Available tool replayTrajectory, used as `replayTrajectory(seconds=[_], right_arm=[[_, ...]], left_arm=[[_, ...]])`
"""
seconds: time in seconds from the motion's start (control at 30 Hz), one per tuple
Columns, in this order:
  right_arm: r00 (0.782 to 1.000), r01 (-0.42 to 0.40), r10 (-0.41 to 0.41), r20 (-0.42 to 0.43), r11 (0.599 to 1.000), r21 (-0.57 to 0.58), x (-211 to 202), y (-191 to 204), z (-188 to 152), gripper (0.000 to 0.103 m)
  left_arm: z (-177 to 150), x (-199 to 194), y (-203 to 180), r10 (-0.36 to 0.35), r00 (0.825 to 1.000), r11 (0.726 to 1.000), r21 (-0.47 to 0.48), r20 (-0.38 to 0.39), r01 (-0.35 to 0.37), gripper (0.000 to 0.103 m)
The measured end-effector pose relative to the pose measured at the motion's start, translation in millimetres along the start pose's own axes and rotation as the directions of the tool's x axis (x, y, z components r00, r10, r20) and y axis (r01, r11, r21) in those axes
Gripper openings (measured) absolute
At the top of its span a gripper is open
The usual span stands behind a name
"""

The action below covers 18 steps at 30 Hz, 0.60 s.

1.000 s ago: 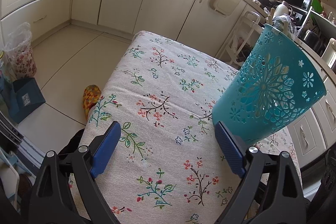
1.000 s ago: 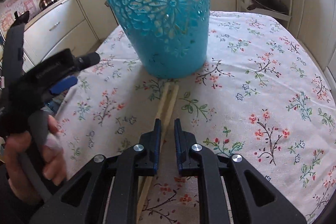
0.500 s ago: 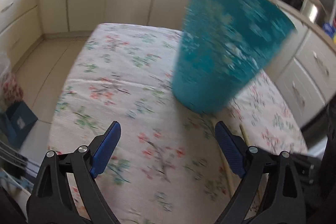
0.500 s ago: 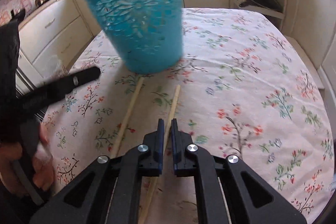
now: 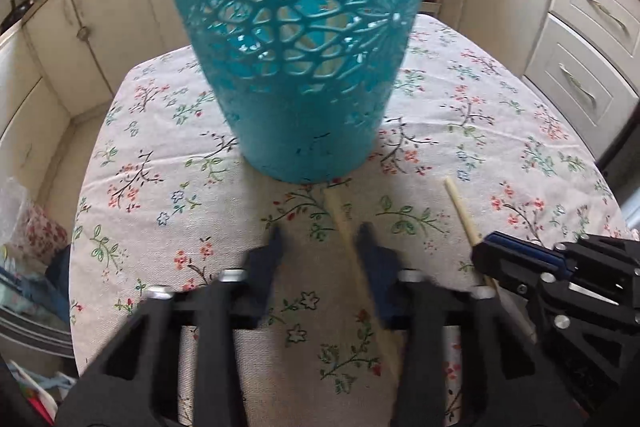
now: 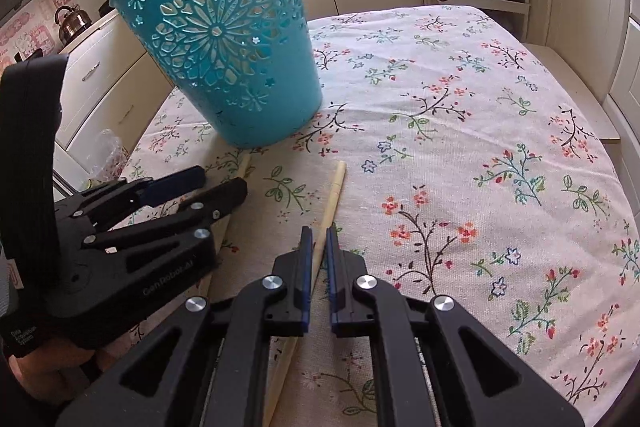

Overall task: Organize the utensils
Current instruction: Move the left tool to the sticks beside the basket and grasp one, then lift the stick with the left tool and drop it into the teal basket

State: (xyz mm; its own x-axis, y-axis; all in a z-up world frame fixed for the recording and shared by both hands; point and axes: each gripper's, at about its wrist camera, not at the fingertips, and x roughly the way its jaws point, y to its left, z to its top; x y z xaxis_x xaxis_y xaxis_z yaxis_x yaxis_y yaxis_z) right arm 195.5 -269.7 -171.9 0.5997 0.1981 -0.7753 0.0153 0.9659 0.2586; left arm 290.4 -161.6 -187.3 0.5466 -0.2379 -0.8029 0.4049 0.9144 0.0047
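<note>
Chopsticks point(image 6: 334, 193) on tablecloth point(image 6: 480, 147) beside teal basket point(image 6: 224, 55)

Two pale wooden chopsticks point(image 6: 333, 193) lie flat and roughly parallel, slightly apart, on the floral tabletop point(image 6: 460, 155), their far tips near the base of an upright teal openwork plastic basket point(image 6: 224, 55).

text: "GenRobot.AI" | on: left gripper point(image 6: 222, 187) body | smaller print lower down: unreadable
</note>
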Motion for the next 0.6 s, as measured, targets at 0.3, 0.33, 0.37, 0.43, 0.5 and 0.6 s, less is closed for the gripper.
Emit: replayTrajectory(seconds=[0.3,0.33,0.37,0.43,0.5,0.6], right_arm=[[1.000,0.027,-0.027,0.007,0.999,-0.045,5.1,7.1,3.4,0.008],[0.999,0.035,-0.034,0.008,0.998,-0.060,5.8,9.3,3.4,0.008],[0.999,0.039,-0.039,0.010,0.997,-0.072,5.6,10.8,2.9,0.008],[0.999,0.045,-0.044,0.013,0.995,-0.085,6.2,11.5,2.8,0.008],[0.999,0.045,-0.044,0.016,0.995,-0.086,6.2,11.2,2.2,0.008],[0.998,0.050,-0.048,0.027,0.995,-0.087,7.0,10.8,1.5,0.008]], left_arm=[[-0.1,-3.6,9.9,-0.004,0.998,0.999,-0.049,-0.065,0.001,0.009],[-0.6,-3.4,9.2,0.001,0.998,0.999,-0.037,-0.061,-0.004,0.008],[-1.7,-4.3,9.6,-0.007,0.998,0.999,-0.039,-0.058,0.005,0.008],[-4.8,-8.4,16.1,-0.054,0.997,0.996,-0.075,-0.054,0.050,0.005],[-7.9,-19.3,23.9,-0.104,0.994,0.988,-0.113,-0.019,0.101,0.005],[-12.5,-59.1,43.2,-0.195,0.976,0.964,-0.164,0.098,0.209,0.005]])
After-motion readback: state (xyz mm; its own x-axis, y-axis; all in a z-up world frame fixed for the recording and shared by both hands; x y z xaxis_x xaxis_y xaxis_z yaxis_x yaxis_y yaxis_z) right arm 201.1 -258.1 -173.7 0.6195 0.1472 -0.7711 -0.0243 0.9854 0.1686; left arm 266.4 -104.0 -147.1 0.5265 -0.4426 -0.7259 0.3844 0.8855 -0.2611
